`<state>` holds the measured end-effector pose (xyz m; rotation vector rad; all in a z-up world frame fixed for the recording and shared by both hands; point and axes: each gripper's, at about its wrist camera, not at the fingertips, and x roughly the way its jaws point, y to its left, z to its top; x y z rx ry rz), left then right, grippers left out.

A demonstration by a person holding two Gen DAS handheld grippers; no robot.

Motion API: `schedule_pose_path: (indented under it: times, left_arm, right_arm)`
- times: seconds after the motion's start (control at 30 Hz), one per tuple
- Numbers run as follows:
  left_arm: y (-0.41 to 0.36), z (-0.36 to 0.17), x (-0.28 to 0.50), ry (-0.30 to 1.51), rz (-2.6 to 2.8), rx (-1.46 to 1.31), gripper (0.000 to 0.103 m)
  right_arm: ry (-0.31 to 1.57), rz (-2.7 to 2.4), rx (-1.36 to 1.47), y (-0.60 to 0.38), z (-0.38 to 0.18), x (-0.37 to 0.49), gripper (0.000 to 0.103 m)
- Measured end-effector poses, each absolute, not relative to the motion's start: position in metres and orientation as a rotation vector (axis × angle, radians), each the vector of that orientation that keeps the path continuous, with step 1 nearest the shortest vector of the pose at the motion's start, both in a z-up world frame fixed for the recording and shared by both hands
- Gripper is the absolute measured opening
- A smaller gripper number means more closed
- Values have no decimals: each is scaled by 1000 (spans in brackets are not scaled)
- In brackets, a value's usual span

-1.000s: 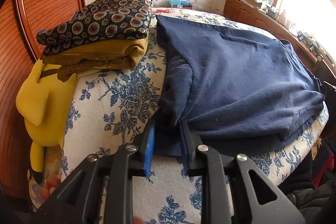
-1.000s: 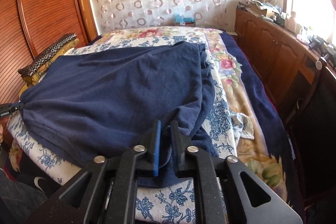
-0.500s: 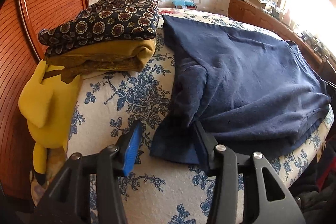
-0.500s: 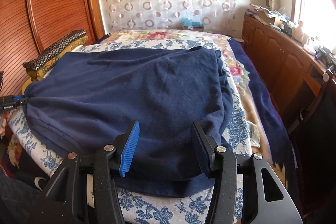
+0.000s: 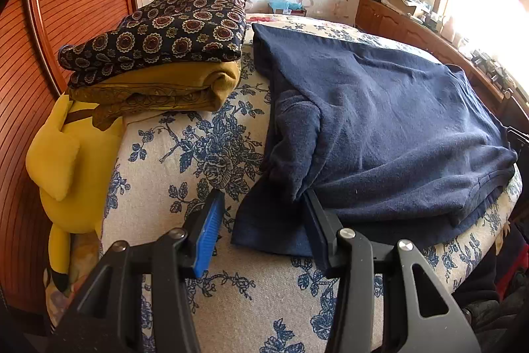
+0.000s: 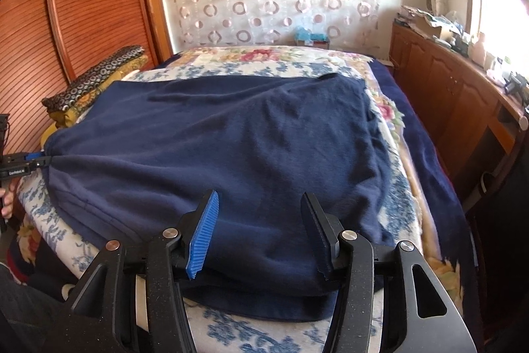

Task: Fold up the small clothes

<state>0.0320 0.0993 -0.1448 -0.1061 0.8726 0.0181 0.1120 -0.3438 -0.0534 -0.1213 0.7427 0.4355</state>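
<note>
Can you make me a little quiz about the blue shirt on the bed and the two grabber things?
1. True or false: the left gripper has its fingers shut tight on the navy garment.
2. What lies on top of the folded mustard cloth? A) a patterned dark cloth B) a pillow C) a book
3. Fill in: the right gripper is ____, with the garment's near edge lying between its fingers.

Key
1. False: the fingers are spread apart, with a corner of the garment lying loose between them.
2. A: the patterned dark cloth sits stacked on it.
3. Open.
</note>
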Motion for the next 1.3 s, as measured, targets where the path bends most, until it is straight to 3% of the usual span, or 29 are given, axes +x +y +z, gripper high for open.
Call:
schedule_pose_path:
  times: [0.07,0.13,0.53,0.63,0.67,0.77,1.3]
  left_arm:
    - [99,-145,32,871,18,-108,47]
    - [100,-145,31,870,16,-114,47]
    - [97,-143,27,859,-36,-160,43]
    - [95,-142,27,858,-62,-184,25]
    - [94,-142,28,860,-73,-187,14]
    - [87,-139,27,832,-77,-178,7]
    - [-21,-28,76,574,-406,-188,4]
  right_arm:
    - [737,457,-120,-337,-54,112,56]
    - [741,466,-120,-333,-59,115,66]
    - [785,389,-208,-325,-93,116,68]
    - [774,392,-197,-328,-94,116,69]
    - [768,392,-196,-329,-94,116,70]
    - [747,389,-191,-331,-95,113,70]
    - [744,365,-108,-358,-74,102,70]
